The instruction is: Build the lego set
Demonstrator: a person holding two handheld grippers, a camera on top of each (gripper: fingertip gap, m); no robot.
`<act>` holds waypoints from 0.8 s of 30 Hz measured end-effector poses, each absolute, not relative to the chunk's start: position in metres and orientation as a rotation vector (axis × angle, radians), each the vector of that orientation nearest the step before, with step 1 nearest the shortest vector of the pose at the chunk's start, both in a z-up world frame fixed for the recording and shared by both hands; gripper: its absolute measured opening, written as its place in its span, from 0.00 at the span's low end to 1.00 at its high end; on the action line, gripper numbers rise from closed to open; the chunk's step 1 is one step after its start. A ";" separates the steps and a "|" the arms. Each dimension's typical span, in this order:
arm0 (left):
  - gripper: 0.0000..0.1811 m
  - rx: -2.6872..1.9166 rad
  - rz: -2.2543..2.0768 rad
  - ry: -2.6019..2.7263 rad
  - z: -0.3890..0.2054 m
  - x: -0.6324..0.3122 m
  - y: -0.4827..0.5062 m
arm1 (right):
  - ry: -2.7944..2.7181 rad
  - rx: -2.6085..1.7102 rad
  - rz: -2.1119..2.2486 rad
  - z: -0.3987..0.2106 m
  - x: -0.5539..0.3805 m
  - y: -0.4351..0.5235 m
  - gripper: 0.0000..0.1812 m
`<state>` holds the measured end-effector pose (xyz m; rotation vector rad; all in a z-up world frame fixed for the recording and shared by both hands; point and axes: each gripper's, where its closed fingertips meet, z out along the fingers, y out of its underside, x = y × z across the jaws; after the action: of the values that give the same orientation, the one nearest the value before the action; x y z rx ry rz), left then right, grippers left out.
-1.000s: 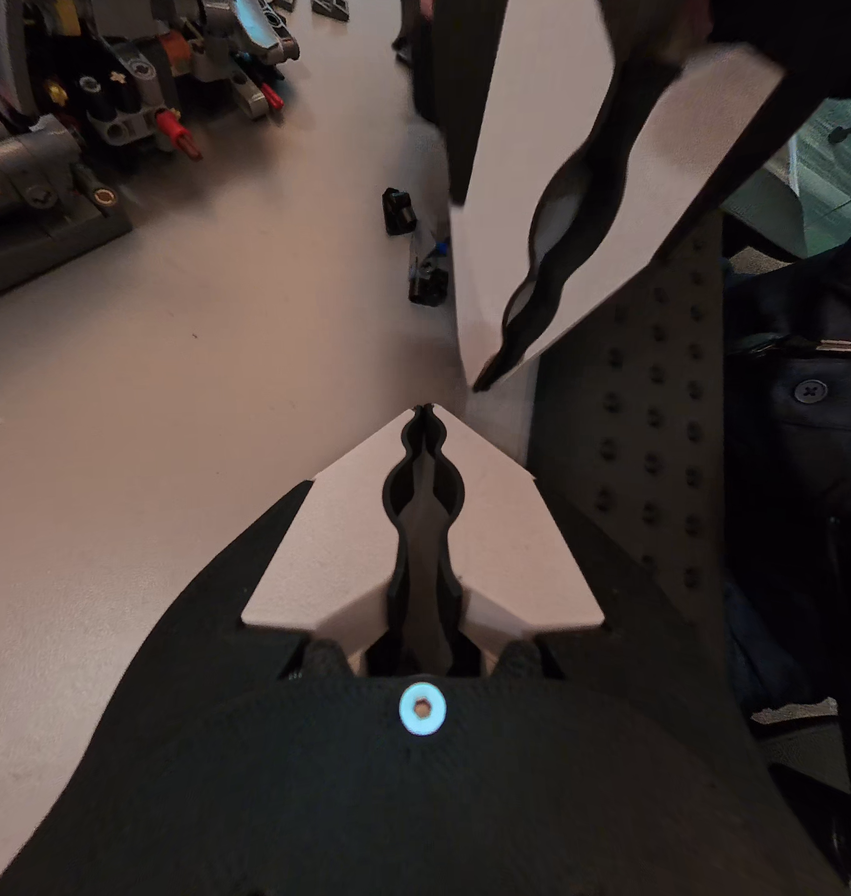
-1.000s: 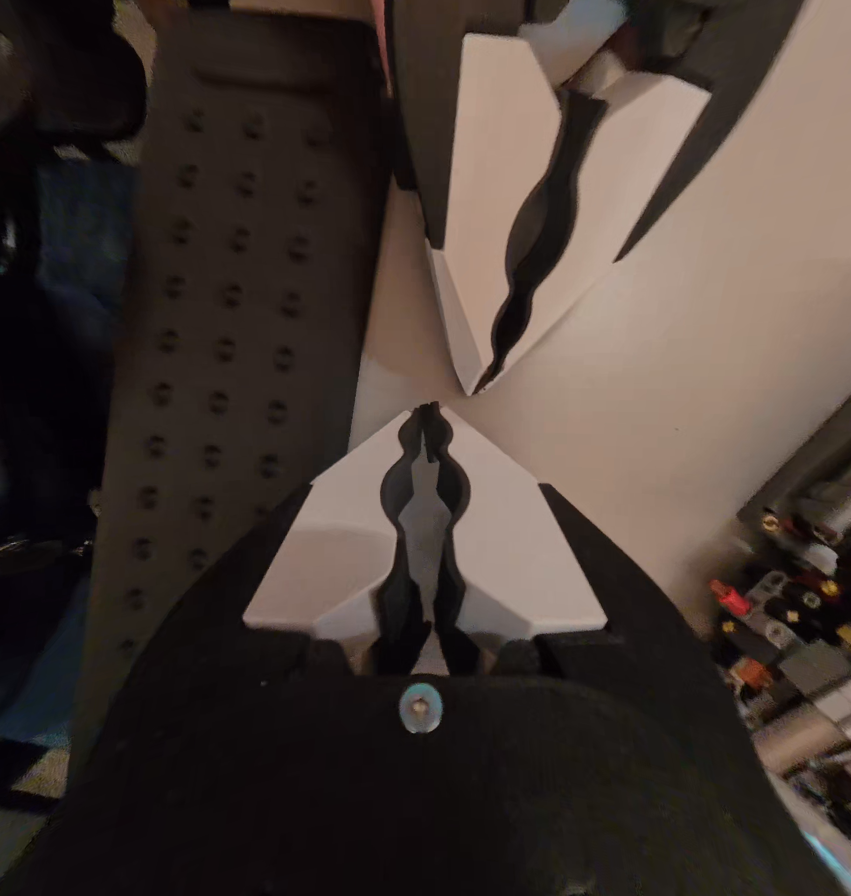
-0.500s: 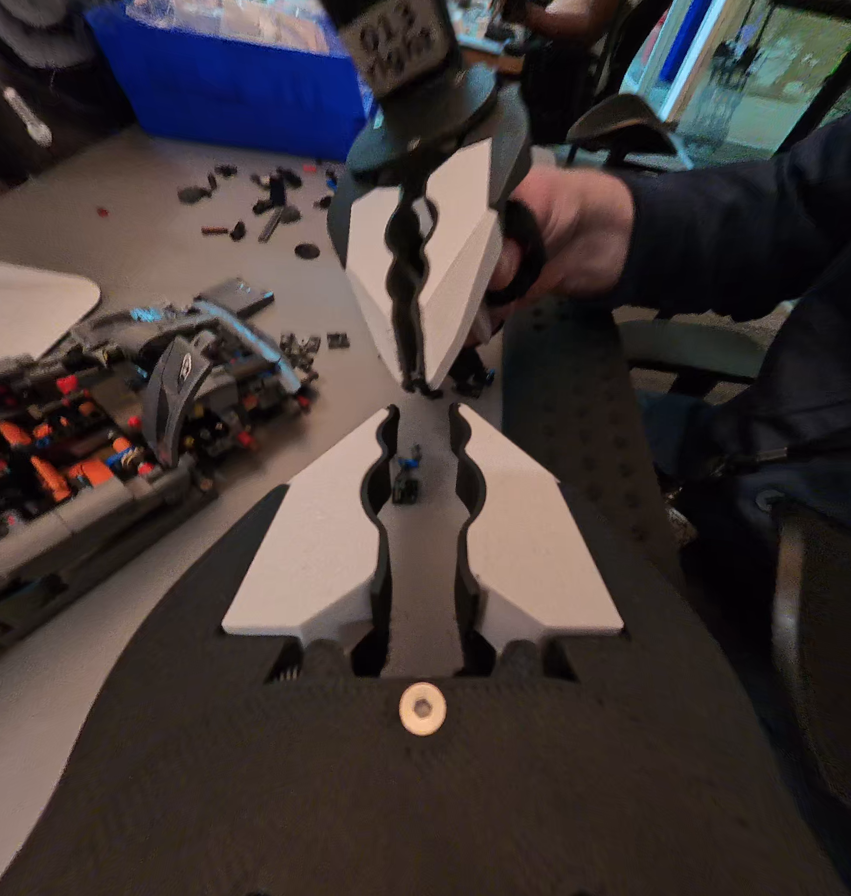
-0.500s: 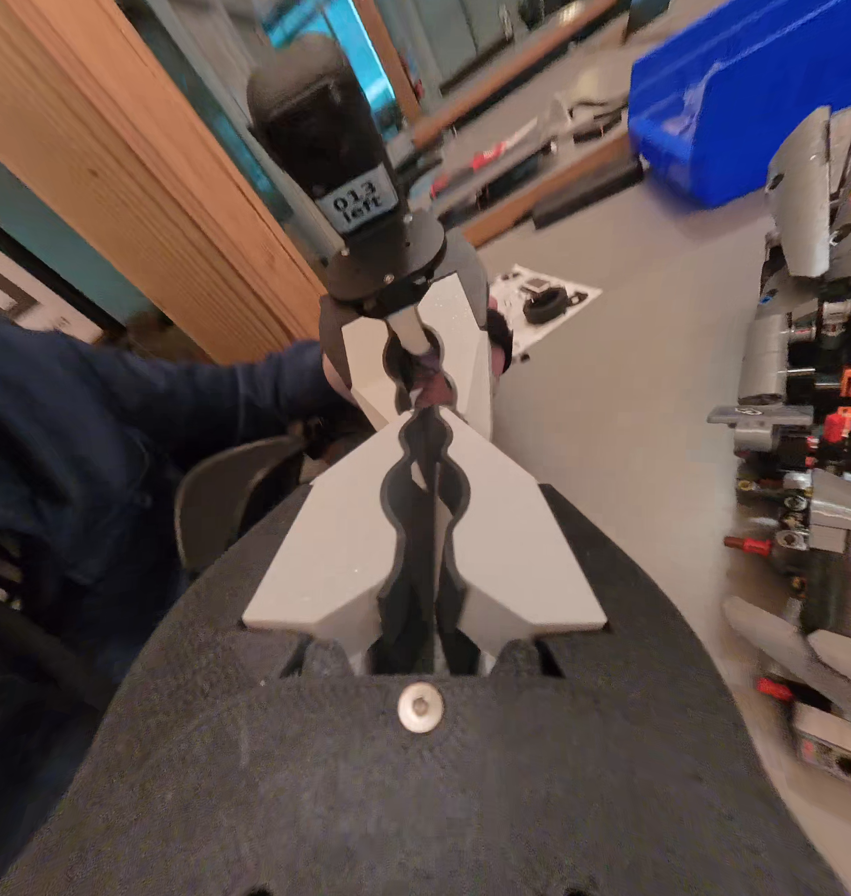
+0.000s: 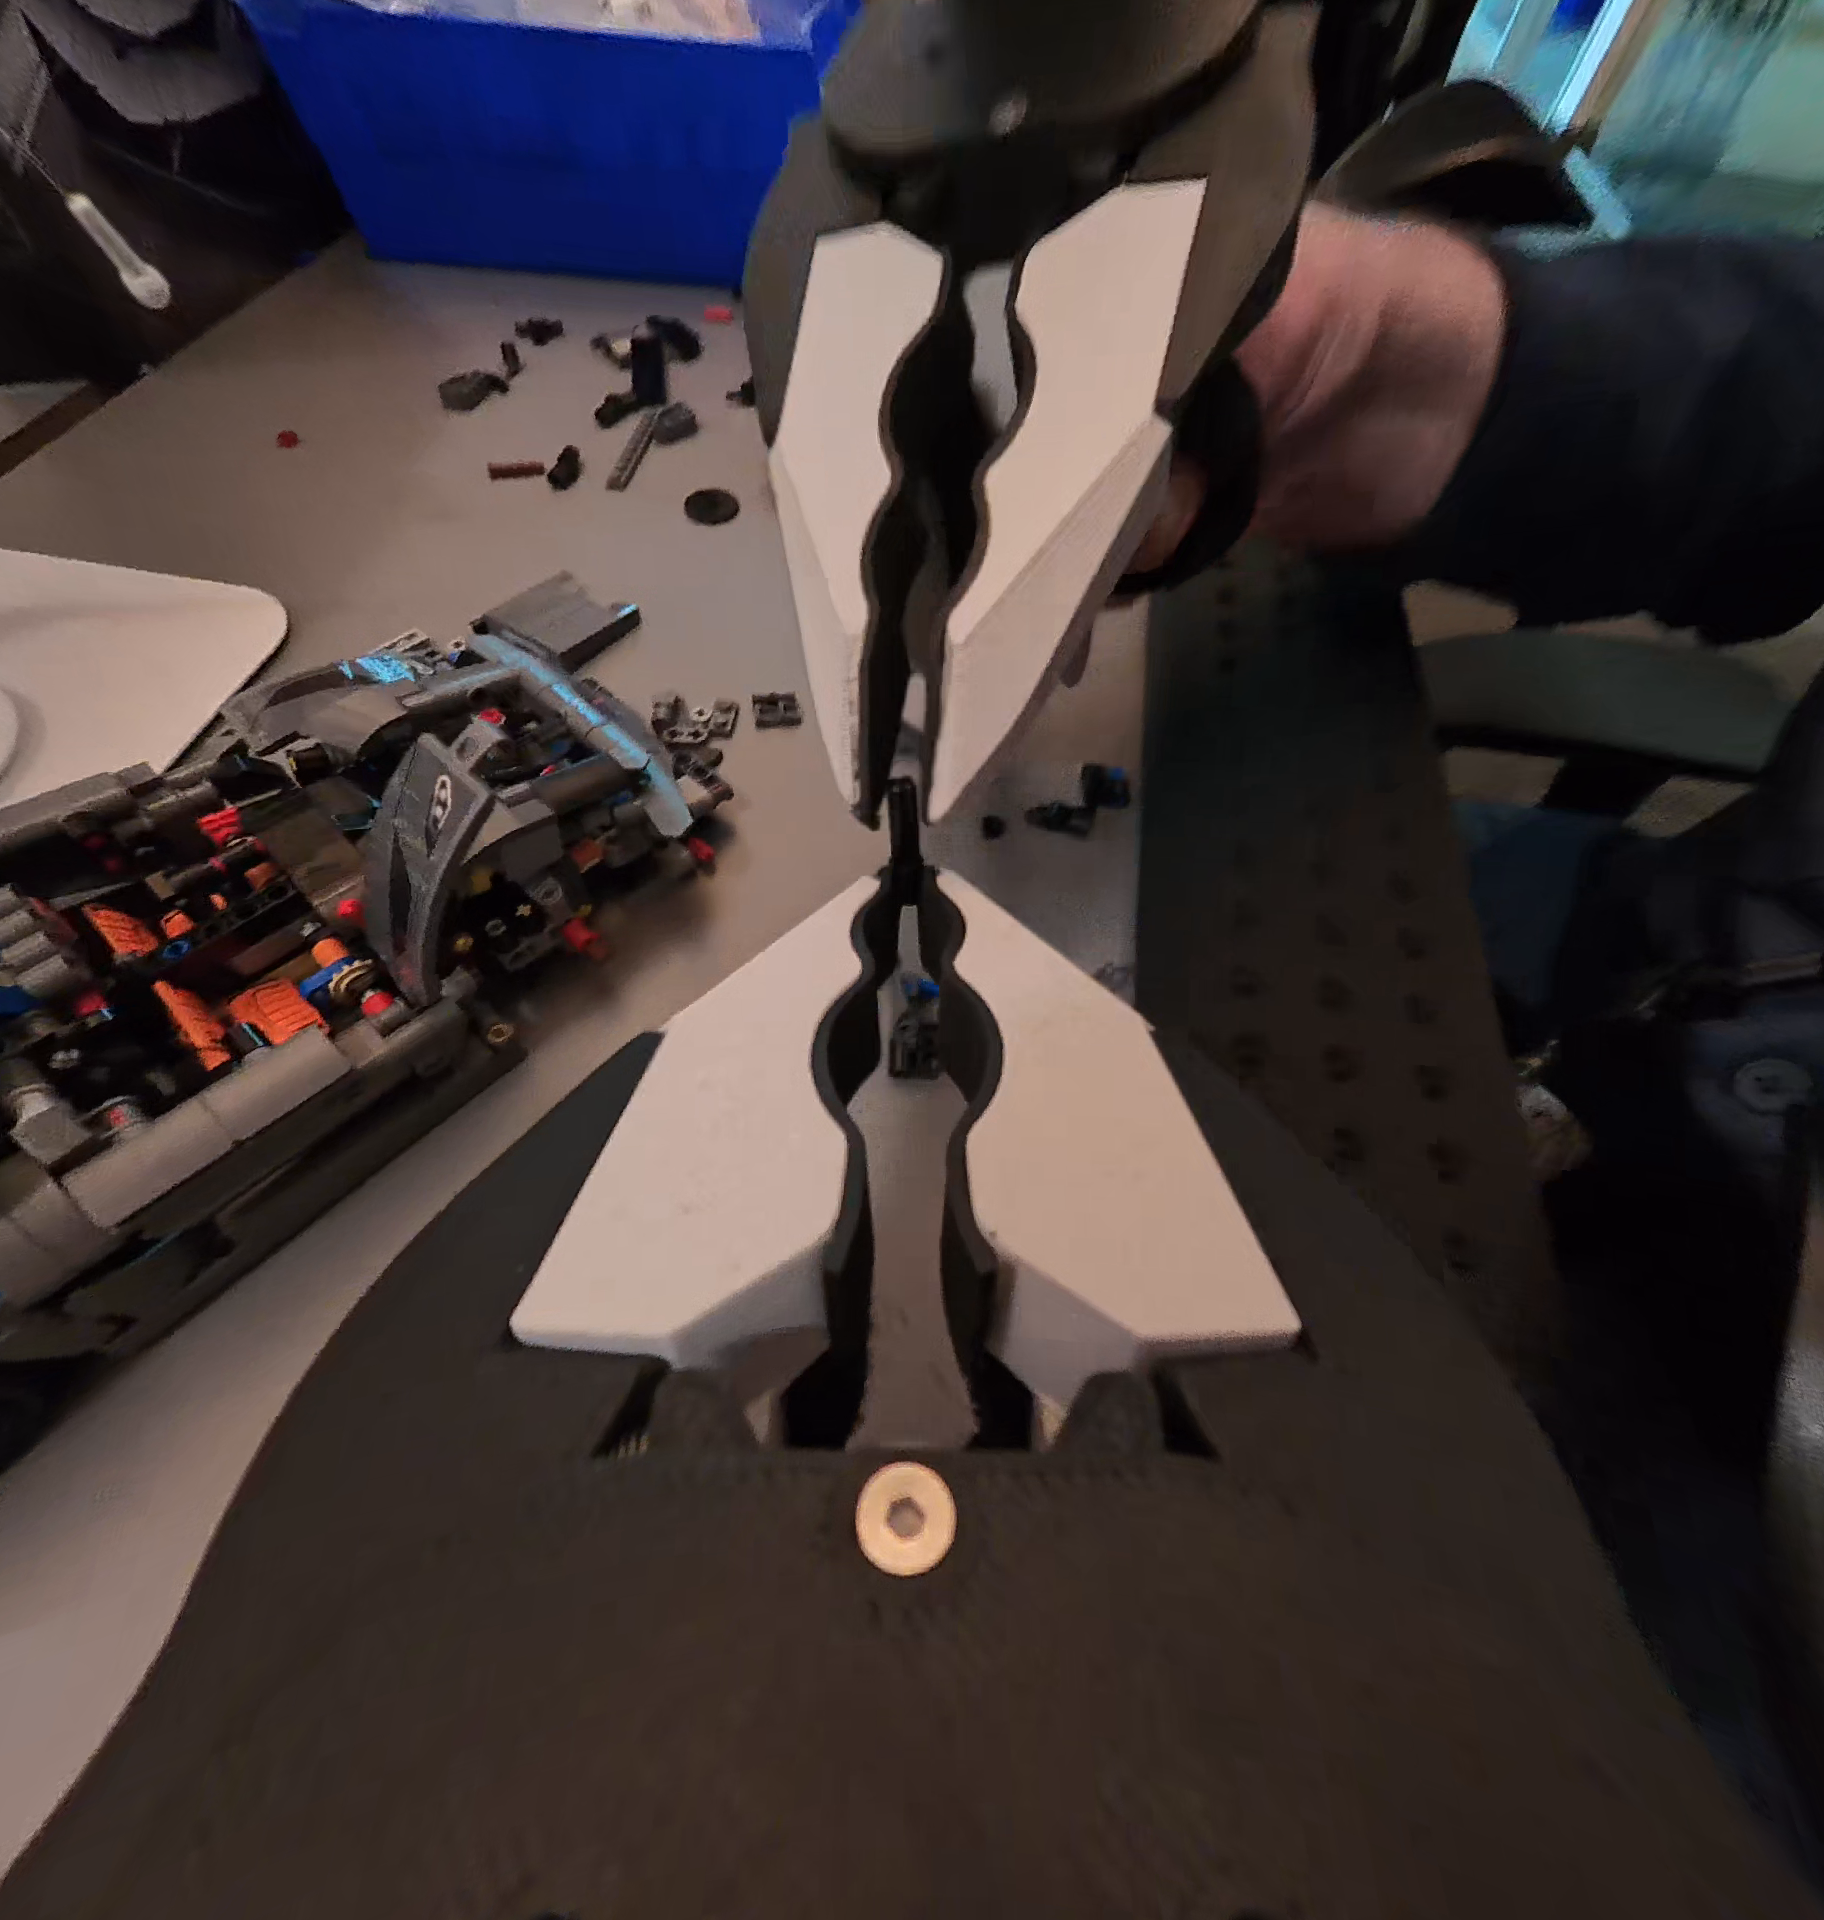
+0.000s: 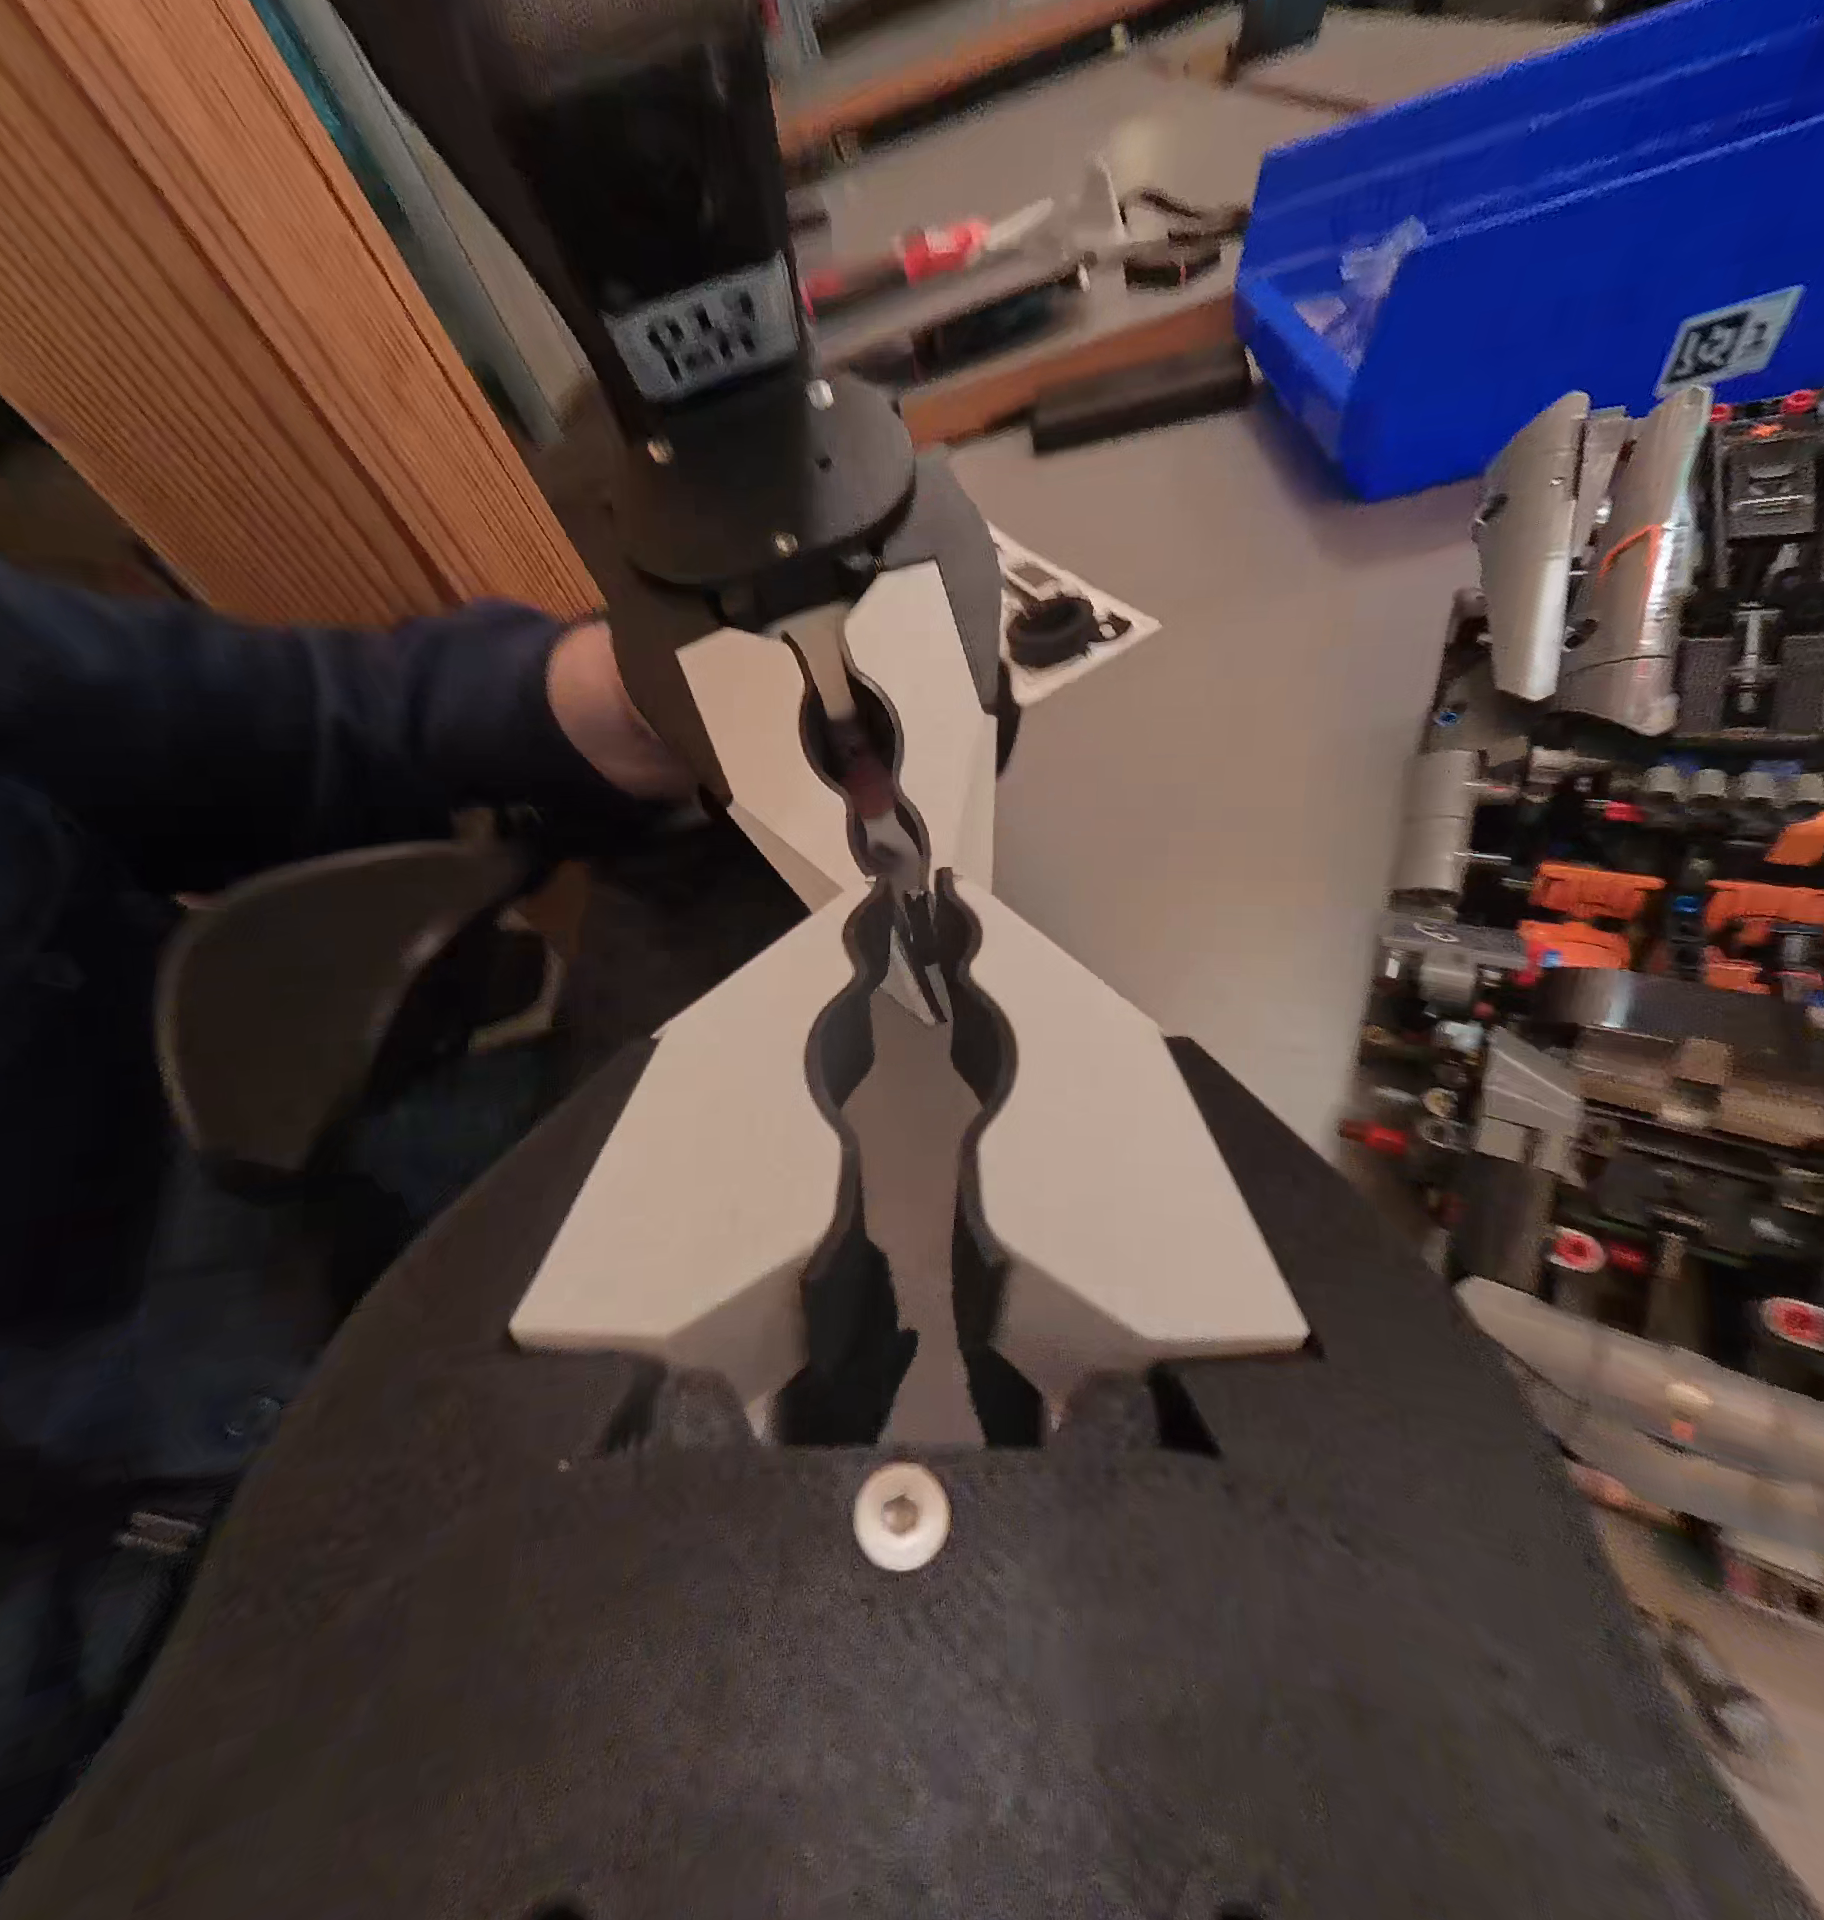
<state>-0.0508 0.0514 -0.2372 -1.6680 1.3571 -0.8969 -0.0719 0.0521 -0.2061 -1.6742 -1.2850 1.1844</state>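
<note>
Pin changes claws beside the car model

The left gripper (image 5: 903, 899), spread half a second ago, is now pressed together on a small black pin (image 5: 900, 831), just off the near end of the half-built car model (image 5: 316, 883); the right gripper (image 5: 895, 812), tip to tip above, has parted slightly around the pin, though whether it grips I cannot tell, so a handover seems underway; loose parts (image 5: 617, 405) lie beyond the model
</note>
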 end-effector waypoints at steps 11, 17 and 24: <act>0.00 -1.724 -0.843 1.483 -0.263 -0.053 0.046 | -1.695 -1.761 0.790 -0.235 -0.069 0.046 0.01; 0.00 -1.854 -0.865 1.535 -0.293 -0.060 0.049 | -1.810 -1.767 0.724 -0.265 -0.062 0.042 0.01; 0.04 -1.961 -0.806 1.594 -0.315 -0.059 0.057 | -1.910 -1.729 0.617 -0.291 -0.058 0.037 0.01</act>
<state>-0.0592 0.0570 -0.3153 -1.9614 1.5939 -0.8056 -0.0577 0.0369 -0.2915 -1.7293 -1.9097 0.6175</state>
